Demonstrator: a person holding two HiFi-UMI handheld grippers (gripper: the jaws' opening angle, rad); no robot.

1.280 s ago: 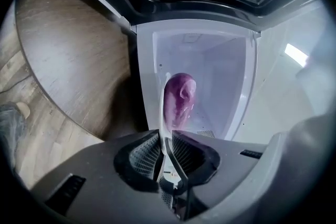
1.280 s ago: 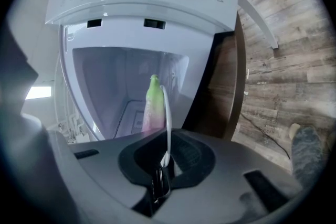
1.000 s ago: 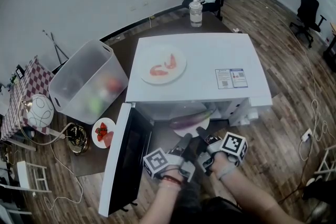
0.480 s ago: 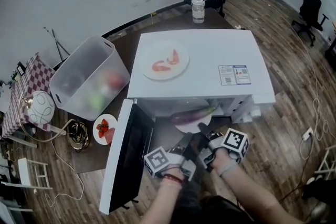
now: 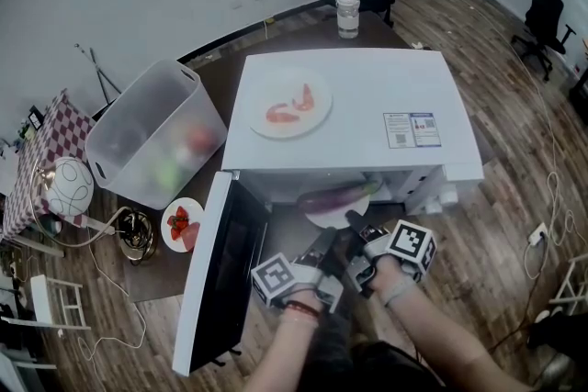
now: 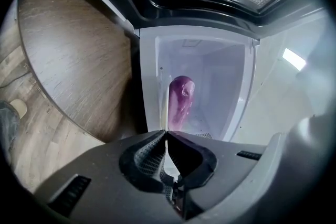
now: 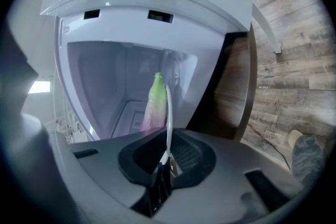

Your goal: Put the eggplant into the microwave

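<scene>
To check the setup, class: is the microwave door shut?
No, the microwave door stands swung wide open at the cavity's left side.

Microwave [image 5: 367,96] mouth open toward the person. Door [image 5: 223,266] swung out, walling off the left. Eggplant [image 5: 335,196] on plate [image 5: 322,215] lies across the mouth's middle; gaps each side, headroom above. Bin [image 5: 152,138] crowds surface [image 5: 276,37] left.

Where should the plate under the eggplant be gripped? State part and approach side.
Take the thin near rim of the plate, coming from the open front of the microwave: the eggplant covers its middle and cavity walls close other sides. Left hand-held gripper and right hand-held gripper are shut on it.
</scene>
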